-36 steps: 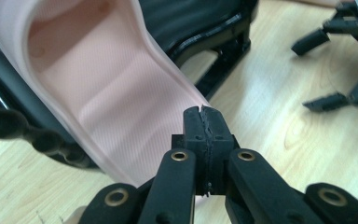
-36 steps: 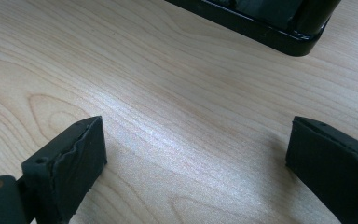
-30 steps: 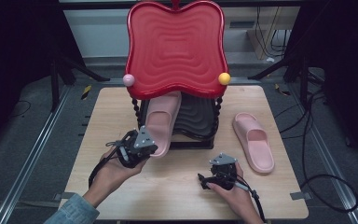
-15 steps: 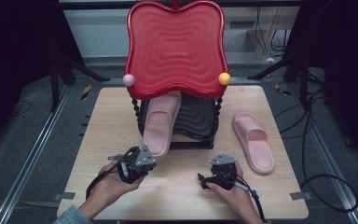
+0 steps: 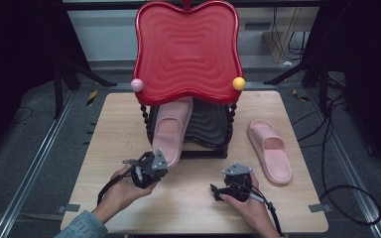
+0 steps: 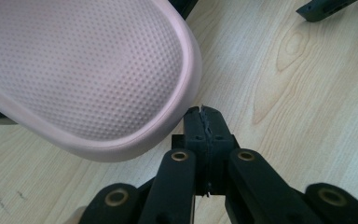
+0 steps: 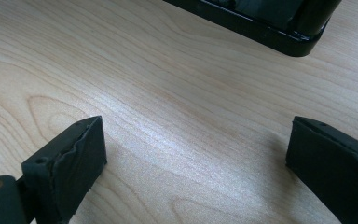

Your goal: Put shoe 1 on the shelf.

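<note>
**One slipper racked, its mate waiting on the table**

Pink perforated foam slipper (image 5: 171, 130) lies sloped on the black ribbed lower shelf (image 5: 209, 130) of the small shoe rack, toe up under the red wavy-moulded top tray (image 5: 187, 49), heel hanging over the front edge toward the table. Left gripper (image 5: 151, 166) sits at that heel, jaws clenched together on nothing; in the left gripper view the closed tips are just beside the heel rim, whether touching I cannot tell. It reads as nudging or just let go.

Second pink slipper (image 5: 270, 148) lies flat on the pale wooden tabletop (image 5: 109, 139), right of the rack and apart from it. Right gripper (image 5: 235, 184) rests low near the table's front, jaws spread wide and empty, near that slipper.

Judged about half done: one slipper placed, perhaps wanting a push further in; the other untouched, still to be lifted onto the shelf.
</note>
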### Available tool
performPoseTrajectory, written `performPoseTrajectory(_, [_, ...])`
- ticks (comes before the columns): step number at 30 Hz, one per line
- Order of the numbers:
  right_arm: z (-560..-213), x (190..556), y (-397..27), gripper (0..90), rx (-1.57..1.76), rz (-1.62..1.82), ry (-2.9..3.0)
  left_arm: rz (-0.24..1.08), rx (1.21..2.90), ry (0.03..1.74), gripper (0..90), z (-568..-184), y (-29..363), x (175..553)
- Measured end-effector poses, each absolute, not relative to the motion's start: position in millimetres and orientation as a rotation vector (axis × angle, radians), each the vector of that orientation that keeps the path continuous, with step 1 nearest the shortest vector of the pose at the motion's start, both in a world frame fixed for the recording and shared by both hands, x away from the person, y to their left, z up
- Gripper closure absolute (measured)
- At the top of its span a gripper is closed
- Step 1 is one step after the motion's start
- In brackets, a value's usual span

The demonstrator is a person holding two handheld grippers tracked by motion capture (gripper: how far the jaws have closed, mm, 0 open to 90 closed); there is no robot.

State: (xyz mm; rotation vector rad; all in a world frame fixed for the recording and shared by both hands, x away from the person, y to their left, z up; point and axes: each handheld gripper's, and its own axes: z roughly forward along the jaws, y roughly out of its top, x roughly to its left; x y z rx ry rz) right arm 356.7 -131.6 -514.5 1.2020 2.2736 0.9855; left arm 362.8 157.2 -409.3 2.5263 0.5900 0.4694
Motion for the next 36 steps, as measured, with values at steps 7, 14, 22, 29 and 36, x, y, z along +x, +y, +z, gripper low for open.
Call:
performPoseTrajectory(7, [-514.5, 356.8, -131.7, 5.1, 1.202, 0.986, 2.274, 0.459, 2.484, 0.629, 90.0, -407.0, 154.5, 374.6])
performPoseTrajectory(14, [-514.5, 356.8, -131.7, 5.1, 1.201, 0.983, 2.273, 0.402, 2.384, 0.719, 90.0, -396.9, 152.7, 397.1])
performPoseTrajectory(22, [-514.5, 356.8, -131.9, 5.1, 1.199, 0.984, 2.275, 0.402, 2.403, 0.723, 90.0, -395.4, 141.8, 400.2])
performPoseTrajectory(29, [-514.5, 356.8, -131.9, 5.1, 1.199, 0.984, 2.275, 0.475, 2.432, 0.669, 90.0, -379.5, 138.2, 394.5])
performPoseTrajectory(36, [-514.6, 356.7, -132.1, 5.2, 1.195, 0.985, 2.277, 0.483, 2.43, 0.661, 90.0, -376.5, 131.0, 401.5])
